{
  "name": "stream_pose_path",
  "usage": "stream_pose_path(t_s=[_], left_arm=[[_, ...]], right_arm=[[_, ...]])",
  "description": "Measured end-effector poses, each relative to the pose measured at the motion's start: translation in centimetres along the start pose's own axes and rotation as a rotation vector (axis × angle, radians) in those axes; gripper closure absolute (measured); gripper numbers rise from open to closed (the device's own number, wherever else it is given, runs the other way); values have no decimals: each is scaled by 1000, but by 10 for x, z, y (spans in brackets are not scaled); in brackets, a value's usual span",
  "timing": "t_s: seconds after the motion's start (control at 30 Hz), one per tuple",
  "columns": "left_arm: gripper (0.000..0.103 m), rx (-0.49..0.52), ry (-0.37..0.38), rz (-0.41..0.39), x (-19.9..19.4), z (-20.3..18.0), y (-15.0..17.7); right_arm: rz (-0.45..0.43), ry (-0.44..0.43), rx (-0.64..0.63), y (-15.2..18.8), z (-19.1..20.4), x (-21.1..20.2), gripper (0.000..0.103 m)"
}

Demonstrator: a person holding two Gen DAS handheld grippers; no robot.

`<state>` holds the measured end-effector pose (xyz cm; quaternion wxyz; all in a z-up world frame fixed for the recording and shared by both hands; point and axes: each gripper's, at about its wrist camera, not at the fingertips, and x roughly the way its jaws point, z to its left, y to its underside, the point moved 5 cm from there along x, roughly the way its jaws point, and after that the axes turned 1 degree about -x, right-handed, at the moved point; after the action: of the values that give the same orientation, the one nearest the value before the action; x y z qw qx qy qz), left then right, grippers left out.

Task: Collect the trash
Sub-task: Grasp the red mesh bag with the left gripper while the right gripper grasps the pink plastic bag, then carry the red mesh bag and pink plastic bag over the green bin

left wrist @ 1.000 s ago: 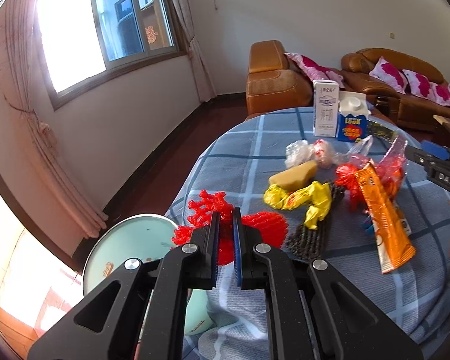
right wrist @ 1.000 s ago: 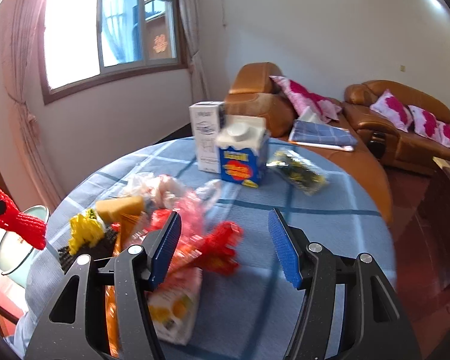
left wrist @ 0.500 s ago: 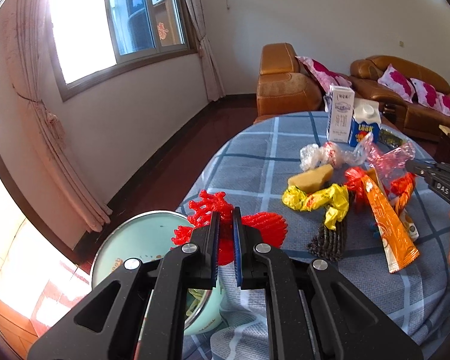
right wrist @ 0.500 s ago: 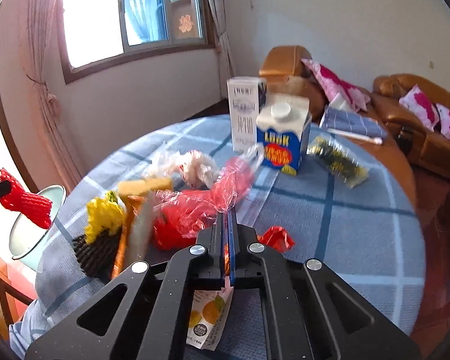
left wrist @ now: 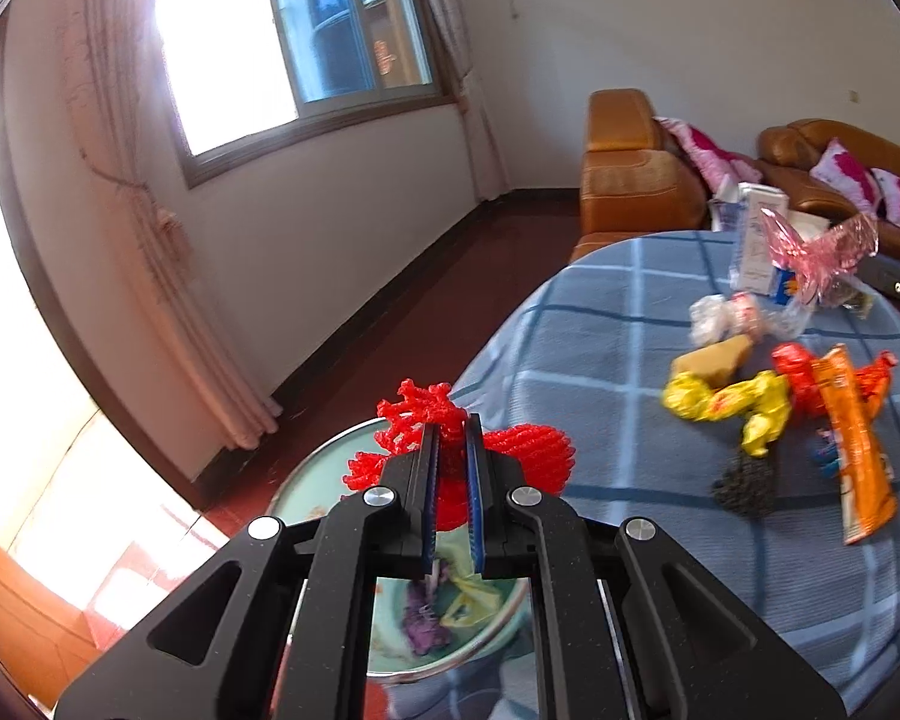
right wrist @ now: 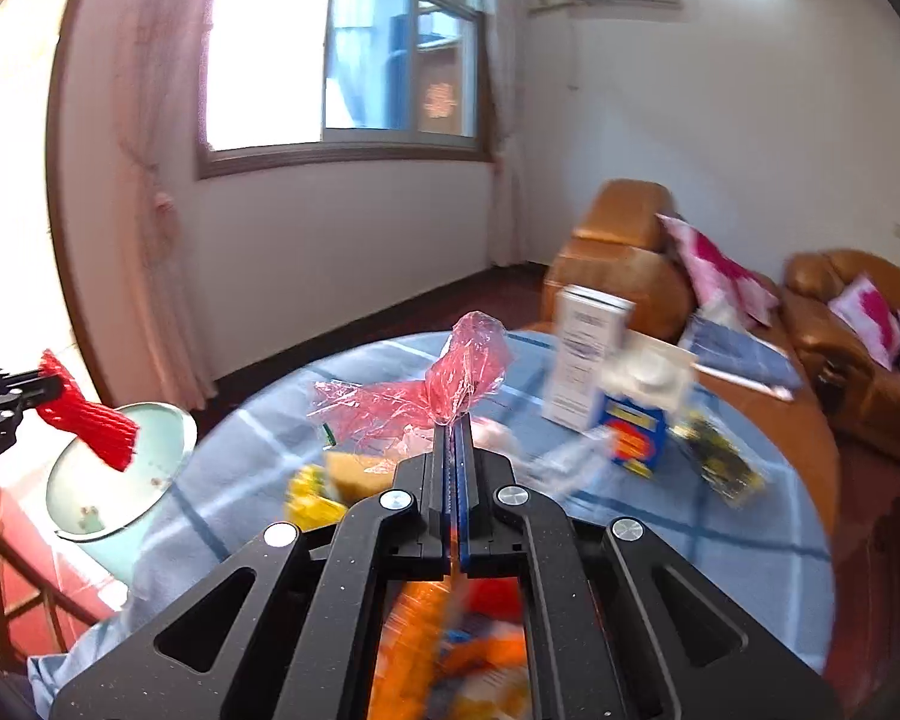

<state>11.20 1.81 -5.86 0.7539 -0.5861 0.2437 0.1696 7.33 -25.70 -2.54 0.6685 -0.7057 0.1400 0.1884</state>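
Your left gripper (left wrist: 450, 450) is pinching the red net (left wrist: 450, 432), jaws nearly closed, and the bin (left wrist: 330, 480) is sitting right under it at 6 o'clock, closer to this hand. Your right gripper (right wrist: 455, 426) is clamping the pink wrap (right wrist: 444, 384), bin off at 9 o'clock. Carton (right wrist: 633, 426) lettering is too blurry to read.

Both grippers are matte black plastic with a fine speckle. The left gripper (left wrist: 450, 438) has 2 flat fingers lined with blue ribbed pads (left wrist: 473, 498), and 4 round silver screw heads sit behind the pads, 2 on each side. Angular linkage arms with triangular cut-outs spread back from them. The right gripper (right wrist: 453, 438) has the same build: blue pads, 4 silver screws, hollowed black struts.
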Motion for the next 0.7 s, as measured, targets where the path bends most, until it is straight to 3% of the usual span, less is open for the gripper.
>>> stream_pose_path(t_s=[0.43, 0.7], left_arm=[[95, -31, -162, 67, 13, 64, 27], [95, -53, -195, 63, 9, 84, 35]], right_arm=[[9, -175, -134, -17, 91, 56, 101], [3, -221, -181, -24, 126, 74, 101]])
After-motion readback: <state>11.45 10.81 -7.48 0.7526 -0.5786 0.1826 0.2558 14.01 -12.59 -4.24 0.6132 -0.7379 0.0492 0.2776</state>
